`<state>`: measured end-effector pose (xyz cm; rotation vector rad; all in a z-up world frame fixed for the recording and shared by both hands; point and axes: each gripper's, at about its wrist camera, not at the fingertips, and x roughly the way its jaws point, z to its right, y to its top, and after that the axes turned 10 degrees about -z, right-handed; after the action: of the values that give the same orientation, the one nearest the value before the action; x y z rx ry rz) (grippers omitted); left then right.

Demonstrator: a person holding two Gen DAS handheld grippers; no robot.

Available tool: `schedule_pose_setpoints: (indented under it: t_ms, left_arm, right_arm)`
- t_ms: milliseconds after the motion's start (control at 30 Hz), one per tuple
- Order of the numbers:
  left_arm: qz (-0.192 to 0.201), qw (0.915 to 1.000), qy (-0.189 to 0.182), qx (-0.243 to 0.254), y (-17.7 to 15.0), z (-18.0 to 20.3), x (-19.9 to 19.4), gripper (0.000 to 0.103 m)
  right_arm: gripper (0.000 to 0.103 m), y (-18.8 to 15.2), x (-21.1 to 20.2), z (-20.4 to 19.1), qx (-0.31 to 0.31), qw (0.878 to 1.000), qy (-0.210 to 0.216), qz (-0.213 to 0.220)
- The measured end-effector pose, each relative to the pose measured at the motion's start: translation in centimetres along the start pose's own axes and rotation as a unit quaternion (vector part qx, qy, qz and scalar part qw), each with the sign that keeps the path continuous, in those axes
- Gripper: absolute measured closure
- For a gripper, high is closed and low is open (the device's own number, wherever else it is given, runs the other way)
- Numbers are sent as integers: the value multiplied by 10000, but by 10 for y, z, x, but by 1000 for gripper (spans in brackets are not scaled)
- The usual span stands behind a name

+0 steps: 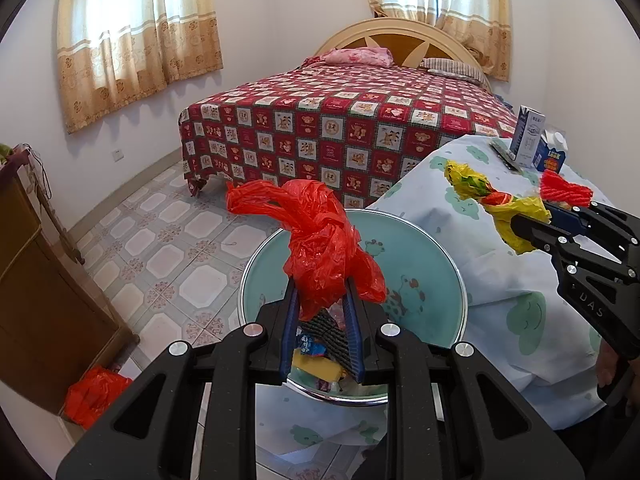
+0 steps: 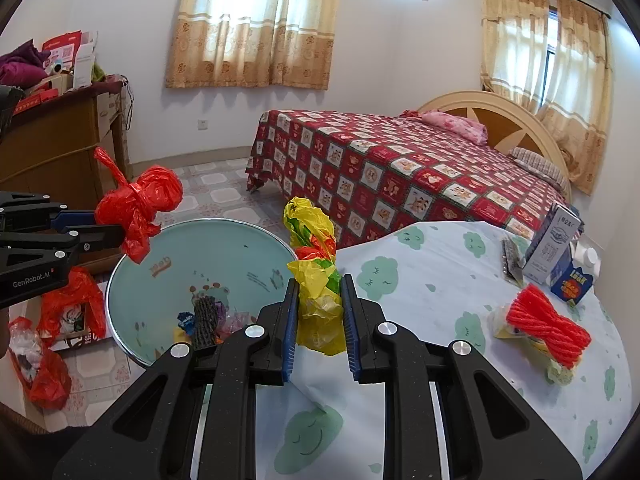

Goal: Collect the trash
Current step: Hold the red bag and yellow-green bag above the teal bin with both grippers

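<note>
My left gripper (image 1: 322,294) is shut on a crumpled red plastic bag (image 1: 320,240) and holds it over a pale green basin (image 1: 432,264). The basin holds several scraps: a dark mesh piece (image 1: 324,334), a yellow wrapper (image 1: 316,368), a blue wrapper. My right gripper (image 2: 319,296) is shut on a twisted yellow plastic bag (image 2: 316,264) above the table edge, beside the basin (image 2: 132,268). In the right wrist view the left gripper (image 2: 116,232) and red bag (image 2: 140,208) hang over the basin's left rim. In the left wrist view the right gripper (image 1: 536,224) holds the yellow bag (image 1: 476,188).
The table (image 2: 440,280) has a white cloth with green clouds. On it lie a red yarn bundle (image 2: 548,328), two cartons (image 2: 556,248) and a dark strip (image 2: 510,260). Red bags (image 2: 60,320) lie on the tiled floor. A bed (image 2: 400,176) stands behind, a wooden cabinet (image 2: 52,148) at left.
</note>
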<state>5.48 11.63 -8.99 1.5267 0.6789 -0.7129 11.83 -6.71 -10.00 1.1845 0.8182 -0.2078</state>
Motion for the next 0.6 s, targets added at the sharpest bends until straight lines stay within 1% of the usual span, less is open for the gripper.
schedule_pose_setpoints:
  t_ms: [600]
  left_arm:
    - [10, 9999, 44, -144, 0, -14, 1, 81]
  right_arm:
    - [82, 6, 6, -20, -199, 9998, 87, -26]
